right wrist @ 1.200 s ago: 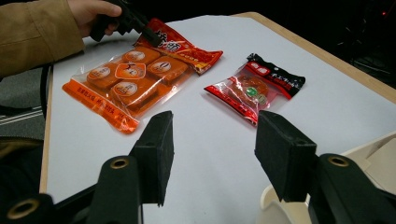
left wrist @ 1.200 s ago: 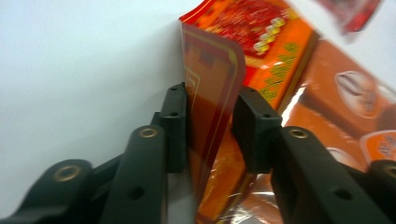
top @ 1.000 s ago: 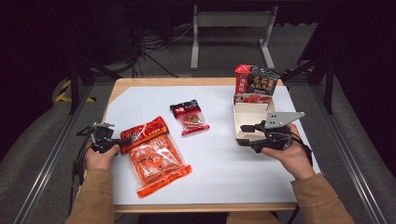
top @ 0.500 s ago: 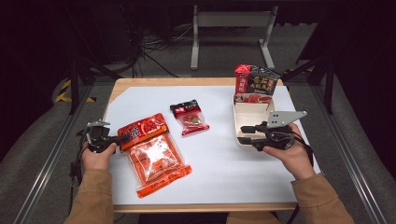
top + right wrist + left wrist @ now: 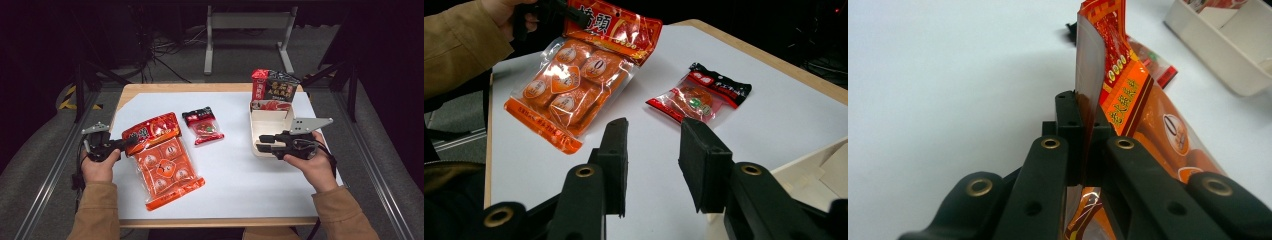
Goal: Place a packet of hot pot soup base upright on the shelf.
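Note:
A large orange snack bag [image 5: 162, 165] lies on the white table sheet with its red top edge lifted. My left gripper [image 5: 127, 143] is shut on that top edge; in the left gripper view the jaws [image 5: 1083, 107] pinch the bag [image 5: 1118, 85], which stands up between them. My right gripper [image 5: 261, 142] rests at the front of a white box [image 5: 253, 131], pointing left. Its jaws [image 5: 654, 137] have just been closing, still stand apart and have nothing between them. The right gripper view looks toward the bag [image 5: 569, 85] and the left gripper [image 5: 549, 10].
A small red-and-black packet [image 5: 202, 125] lies at the middle of the sheet, also seen as the packet [image 5: 699, 97]. A dark red package [image 5: 274, 90] stands at the box's far end. The wooden table edge [image 5: 220, 222] runs along the front.
The left gripper has risen and pulled the bag's top edge up off the sheet. The right hand stays where it was, its jaws narrower than before.

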Available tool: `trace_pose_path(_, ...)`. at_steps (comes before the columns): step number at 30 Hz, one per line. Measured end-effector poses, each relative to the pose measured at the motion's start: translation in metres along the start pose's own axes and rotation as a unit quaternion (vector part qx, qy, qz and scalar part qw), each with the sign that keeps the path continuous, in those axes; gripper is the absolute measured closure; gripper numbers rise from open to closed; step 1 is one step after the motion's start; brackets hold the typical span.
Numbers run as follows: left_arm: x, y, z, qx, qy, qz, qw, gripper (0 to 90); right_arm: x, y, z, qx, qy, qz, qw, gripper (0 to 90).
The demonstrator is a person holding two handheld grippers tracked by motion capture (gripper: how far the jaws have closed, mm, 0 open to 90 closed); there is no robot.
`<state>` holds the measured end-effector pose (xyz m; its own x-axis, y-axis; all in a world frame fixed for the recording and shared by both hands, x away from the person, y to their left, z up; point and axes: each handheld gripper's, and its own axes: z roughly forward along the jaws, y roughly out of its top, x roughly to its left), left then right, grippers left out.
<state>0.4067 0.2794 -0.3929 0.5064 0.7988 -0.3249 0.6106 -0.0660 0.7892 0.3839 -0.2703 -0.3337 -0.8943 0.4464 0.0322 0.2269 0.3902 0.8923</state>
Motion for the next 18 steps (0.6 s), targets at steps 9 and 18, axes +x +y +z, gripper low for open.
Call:
trace_pose_path(9,-0.02,0.013,-0.015,-0.029,-0.013,0.02,0.9993,90.0,0.0,0.0,-0.002,-0.011,0.007,0.026,0.9996,66.3)
trace_pose_path(18,-0.043,0.024,-0.029,-0.062,-0.04,0.047,0.9961,90.0,0.002,0.002,-0.003,-0.019,0.009,0.034,0.9992,66.7)
